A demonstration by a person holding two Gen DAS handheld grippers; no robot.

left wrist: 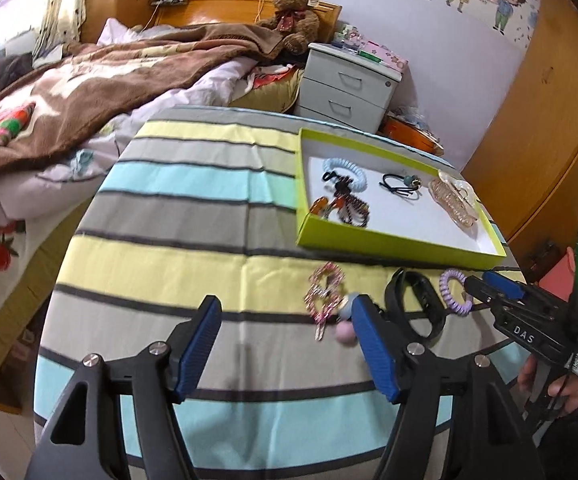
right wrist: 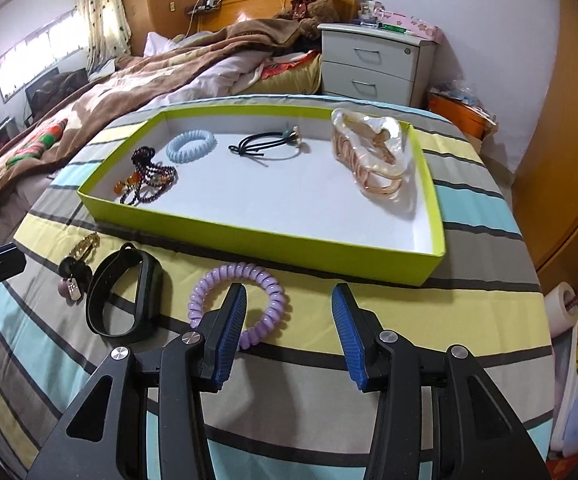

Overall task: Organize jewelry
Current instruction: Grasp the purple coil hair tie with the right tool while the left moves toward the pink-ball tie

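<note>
Jewelry tray (right wrist: 225,236) behind purple coil (right wrist: 265,280) & black band (right wrist: 125,300); both claws apart, empty.

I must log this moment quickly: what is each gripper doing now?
Left gripper: open, holding nothing.
Right gripper: open, holding nothing.
</note>
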